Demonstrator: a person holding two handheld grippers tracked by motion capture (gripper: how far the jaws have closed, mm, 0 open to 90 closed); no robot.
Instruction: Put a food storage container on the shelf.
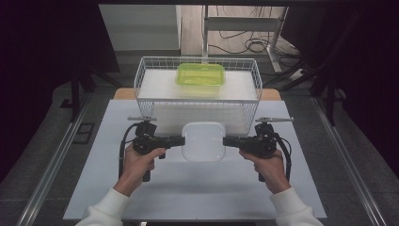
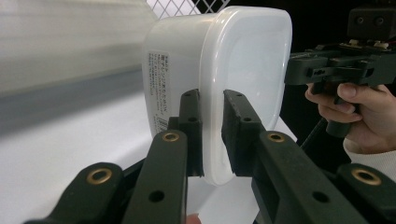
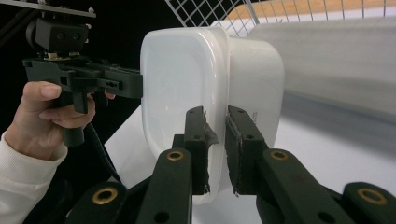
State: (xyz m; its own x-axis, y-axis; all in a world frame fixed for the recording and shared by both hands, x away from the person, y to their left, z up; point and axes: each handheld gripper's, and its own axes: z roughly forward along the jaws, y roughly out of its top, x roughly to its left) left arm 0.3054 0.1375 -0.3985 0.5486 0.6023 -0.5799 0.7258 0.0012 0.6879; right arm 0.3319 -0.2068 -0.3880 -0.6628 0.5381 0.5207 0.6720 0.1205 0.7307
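sleeves and hands, ours, at the bottom edge of the high view; each hand carries one tool.

left tool (image 1: 175,140): jaws pinching the left rim of the white container (image 1: 203,141). in the left gripper view the rim sits between the two pads, with little depth of bite.

right tool (image 1: 231,141): jaws pinching the opposite rim of the same container; in the right gripper view the near pad looks torn or frayed at its edge.

white container: lidded, printed label on one side wall, held between both tools above the pale surface (image 1: 197,183), just in front of the wire basket (image 1: 141,77). we cannot tell whether its base touches the surface.

wire basket: beyond the container, holding a green container (image 1: 201,74) toward its back.

risks, as we judge them:
- shallow rim grips on smooth plastic; uneven lifting could let one side slip and the container swing or drop.
- squeezing the rim could pop the lid.
- a low carry could catch the basket's front wall.
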